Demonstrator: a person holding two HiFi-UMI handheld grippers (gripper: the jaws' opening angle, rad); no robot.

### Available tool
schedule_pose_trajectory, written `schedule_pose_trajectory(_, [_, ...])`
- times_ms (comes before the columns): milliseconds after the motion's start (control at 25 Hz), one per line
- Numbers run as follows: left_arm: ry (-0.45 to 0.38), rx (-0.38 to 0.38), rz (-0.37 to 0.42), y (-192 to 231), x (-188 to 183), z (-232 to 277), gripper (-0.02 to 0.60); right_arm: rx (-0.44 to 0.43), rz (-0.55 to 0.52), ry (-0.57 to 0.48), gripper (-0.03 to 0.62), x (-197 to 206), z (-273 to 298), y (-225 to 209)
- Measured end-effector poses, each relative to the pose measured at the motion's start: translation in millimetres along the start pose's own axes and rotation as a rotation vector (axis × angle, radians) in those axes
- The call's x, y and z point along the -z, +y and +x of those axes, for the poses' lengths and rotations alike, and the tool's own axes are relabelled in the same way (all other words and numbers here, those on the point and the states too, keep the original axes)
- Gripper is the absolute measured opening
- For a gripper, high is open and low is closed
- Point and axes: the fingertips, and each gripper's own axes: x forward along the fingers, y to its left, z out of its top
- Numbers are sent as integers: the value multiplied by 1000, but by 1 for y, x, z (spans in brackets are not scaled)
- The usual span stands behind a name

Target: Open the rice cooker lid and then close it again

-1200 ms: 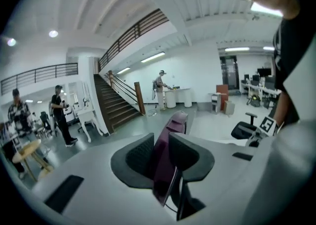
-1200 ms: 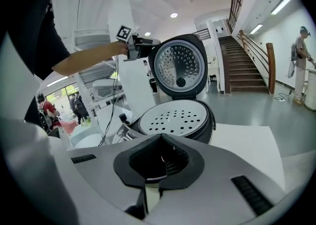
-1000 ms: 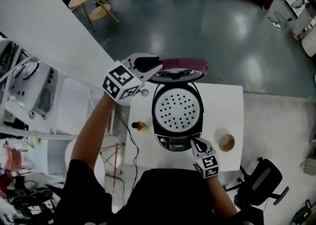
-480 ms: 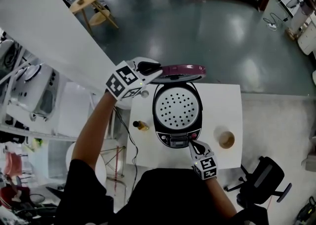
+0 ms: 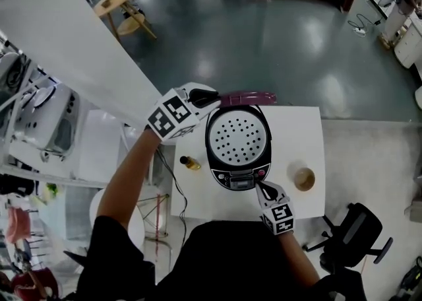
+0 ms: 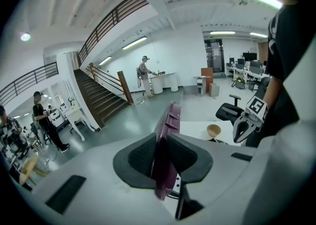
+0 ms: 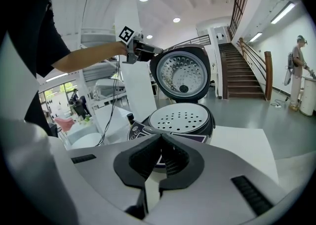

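Left hand-held gripper (image 5: 210,99) is clamped on the rim of the purple rice cooker lid (image 5: 247,98), upper centre of the head view. Its jaws have just been closing, and in the left gripper view the lid edge sits between the pads with both touching it. Over the last second that gripper slid right in the frame, toward the cooker. The lid now reads edge-on as a thin purple strip, where before some of its grey inner face showed.

Net: the lid stands upright at the back of the black round rice cooker (image 5: 221,175), leaving the perforated white inner plate (image 5: 239,136) exposed. The open half looks done. I'd judge this grip as the setup for the closing swing.

Right hand-held gripper (image 5: 264,191) has its jaws pressed together on nothing. It sits at the front control panel (image 5: 241,179), lower centre, barely shifted.

The cooker is mid-frame on the white counter (image 5: 300,134). The tan bowl (image 5: 304,178) to its right is clear of the lid's path.
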Motion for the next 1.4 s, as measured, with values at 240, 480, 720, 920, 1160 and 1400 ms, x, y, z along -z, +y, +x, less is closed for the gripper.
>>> schedule_pose_trajectory(240, [27, 4, 29, -20, 5, 0, 64, 5, -6, -6, 0, -1, -7, 6])
schedule_pose_trajectory(480, [57, -21, 76, -36, 11, 0, 63, -6, -32, 1, 0, 4, -10, 20])
schedule_pose_trajectory(720, [63, 25, 71, -60, 21, 2, 68, -35, -15, -2, 0, 10, -12, 37])
schedule_pose_trajectory(920, [86, 53, 77, -84, 34, 6, 71, -37, -4, -15, 0, 13, -17, 46])
schedule_pose_trajectory(1160, [104, 72, 122, -107, 47, 11, 74, -24, 20, -13, 0, 26, -25, 51])
schedule_pose_trajectory(1400, [127, 80, 141, -121, 55, 14, 72, -4, 41, 5, 0, 40, -35, 54])
